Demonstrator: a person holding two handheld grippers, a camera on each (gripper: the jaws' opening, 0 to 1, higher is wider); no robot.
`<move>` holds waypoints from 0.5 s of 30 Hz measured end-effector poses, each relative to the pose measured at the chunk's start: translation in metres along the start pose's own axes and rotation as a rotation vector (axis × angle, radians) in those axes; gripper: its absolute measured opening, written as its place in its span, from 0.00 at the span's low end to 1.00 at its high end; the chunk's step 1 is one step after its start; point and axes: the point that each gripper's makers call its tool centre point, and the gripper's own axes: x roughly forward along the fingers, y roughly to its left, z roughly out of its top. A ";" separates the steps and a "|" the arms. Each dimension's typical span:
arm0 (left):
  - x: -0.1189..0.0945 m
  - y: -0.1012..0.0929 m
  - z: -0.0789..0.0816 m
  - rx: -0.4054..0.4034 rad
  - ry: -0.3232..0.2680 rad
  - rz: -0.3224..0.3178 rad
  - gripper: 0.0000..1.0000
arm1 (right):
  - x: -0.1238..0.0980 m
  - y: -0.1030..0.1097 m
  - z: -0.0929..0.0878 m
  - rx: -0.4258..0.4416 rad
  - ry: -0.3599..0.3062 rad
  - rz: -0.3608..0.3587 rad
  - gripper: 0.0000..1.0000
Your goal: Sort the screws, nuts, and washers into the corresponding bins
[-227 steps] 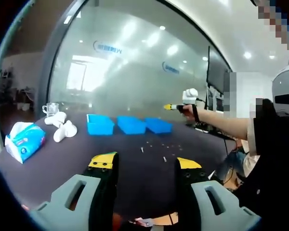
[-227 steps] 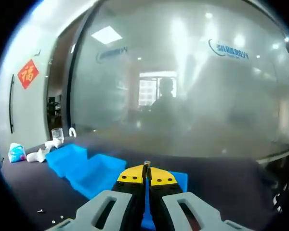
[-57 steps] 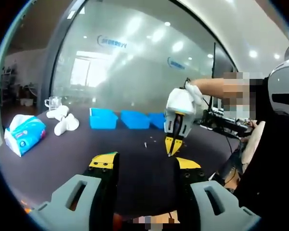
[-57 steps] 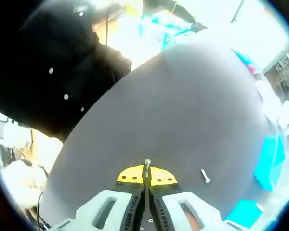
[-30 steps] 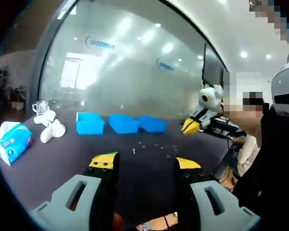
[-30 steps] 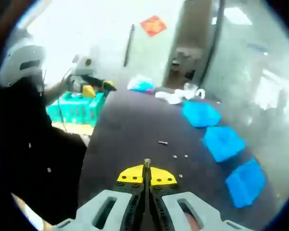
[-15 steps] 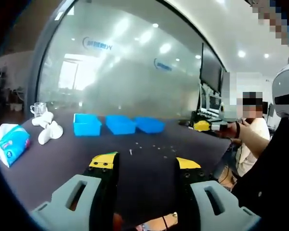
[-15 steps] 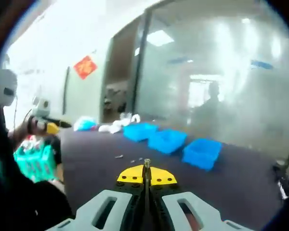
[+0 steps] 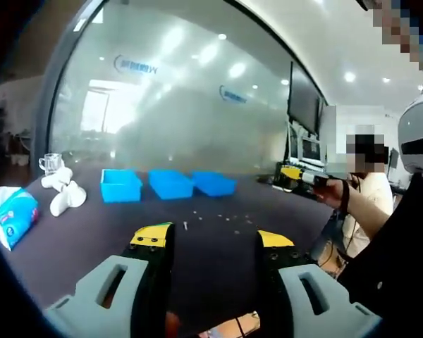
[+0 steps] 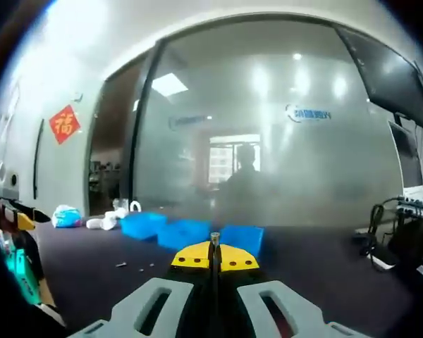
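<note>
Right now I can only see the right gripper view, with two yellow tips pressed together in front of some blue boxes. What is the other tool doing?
Observer: In the left gripper view, the left gripper has its jaws wide apart with nothing between them.
Operator: And where is my tool, seen from outside?
Observer: The right gripper is held roughly level in a hand, out past the right end of the table.
Operator: Are there many bits to sort?
Observer: A scatter of small parts lies in front of the three blue bins. One longer screw lies nearest the left gripper.
</note>
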 end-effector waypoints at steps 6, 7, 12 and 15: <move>-0.004 0.004 -0.002 -0.008 -0.001 0.015 0.44 | 0.036 -0.003 0.008 -0.012 -0.006 -0.002 0.00; -0.004 0.005 -0.003 -0.009 -0.001 0.016 0.44 | 0.043 -0.005 0.009 -0.016 -0.005 -0.002 0.00; -0.007 0.007 -0.003 -0.014 -0.006 0.025 0.44 | 0.084 -0.010 0.013 -0.004 0.005 0.005 0.00; -0.009 0.011 -0.003 -0.018 -0.008 0.037 0.44 | 0.110 -0.014 0.015 -0.023 0.013 -0.010 0.00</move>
